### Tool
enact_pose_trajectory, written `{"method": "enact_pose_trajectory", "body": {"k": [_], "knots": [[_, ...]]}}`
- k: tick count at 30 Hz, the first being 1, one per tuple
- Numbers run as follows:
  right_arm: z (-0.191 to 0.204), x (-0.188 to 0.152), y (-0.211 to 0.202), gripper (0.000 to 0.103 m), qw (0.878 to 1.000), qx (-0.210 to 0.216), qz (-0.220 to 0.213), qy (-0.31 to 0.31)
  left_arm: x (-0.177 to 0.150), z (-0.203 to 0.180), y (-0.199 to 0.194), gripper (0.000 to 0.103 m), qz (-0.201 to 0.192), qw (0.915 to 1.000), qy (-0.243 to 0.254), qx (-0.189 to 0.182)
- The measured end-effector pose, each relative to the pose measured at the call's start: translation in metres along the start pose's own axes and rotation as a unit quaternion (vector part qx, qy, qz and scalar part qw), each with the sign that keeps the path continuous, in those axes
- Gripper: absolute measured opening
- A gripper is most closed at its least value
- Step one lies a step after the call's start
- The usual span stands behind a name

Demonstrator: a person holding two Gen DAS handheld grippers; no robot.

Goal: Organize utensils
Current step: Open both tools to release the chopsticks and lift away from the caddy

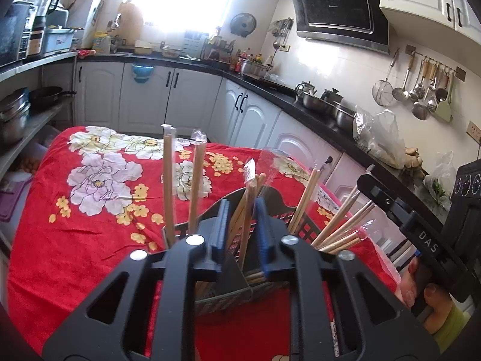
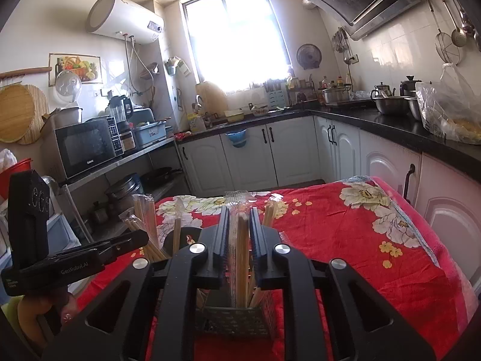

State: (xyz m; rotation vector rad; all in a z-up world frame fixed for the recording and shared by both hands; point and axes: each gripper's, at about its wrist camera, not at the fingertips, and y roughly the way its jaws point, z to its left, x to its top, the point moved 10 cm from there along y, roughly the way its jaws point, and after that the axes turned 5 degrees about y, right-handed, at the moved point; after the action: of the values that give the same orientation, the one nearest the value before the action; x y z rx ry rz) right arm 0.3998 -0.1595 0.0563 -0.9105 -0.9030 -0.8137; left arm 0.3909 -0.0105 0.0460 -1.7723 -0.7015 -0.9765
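Black utensil holder on red floral tablecloth, wrapped chopsticks upright in its compartments, left gripper parted around one wrapped pair (contact unclear), right gripper straddling wrapped chopstick pair, grip unclear.

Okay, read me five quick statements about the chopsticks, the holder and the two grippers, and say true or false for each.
1. The chopsticks stand in a dark perforated holder. True.
2. The cloth under the holder is plain blue. False: it is red with flowers.
3. The right gripper has a wrapped chopstick pack between its fingers. True.
4. The holder lies tipped on its side. False: it stands upright.
5. The left gripper hangs over the black counter. False: it is at the holder, chopsticks between its fingers.
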Motion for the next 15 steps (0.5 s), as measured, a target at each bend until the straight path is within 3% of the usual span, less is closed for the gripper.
{"method": "enact_pose_trajectory", "body": {"k": [3, 5, 15], "knots": [[0.000, 0.000, -0.003, 0.019, 1.000, -0.001, 0.001, 0.002, -0.002, 0.001, -0.004, 0.020, 0.002, 1.0000, 0.000, 0.004], [-0.001, 0.000, -0.004, 0.022, 1.000, -0.001, 0.003, 0.003, -0.003, 0.002, -0.006, 0.031, 0.004, 1.0000, -0.002, 0.005], [-0.001, -0.003, -0.020, 0.033, 1.000, 0.002, 0.007, 0.007, -0.014, 0.003, -0.021, 0.064, 0.011, 0.9998, -0.013, 0.006]]}}
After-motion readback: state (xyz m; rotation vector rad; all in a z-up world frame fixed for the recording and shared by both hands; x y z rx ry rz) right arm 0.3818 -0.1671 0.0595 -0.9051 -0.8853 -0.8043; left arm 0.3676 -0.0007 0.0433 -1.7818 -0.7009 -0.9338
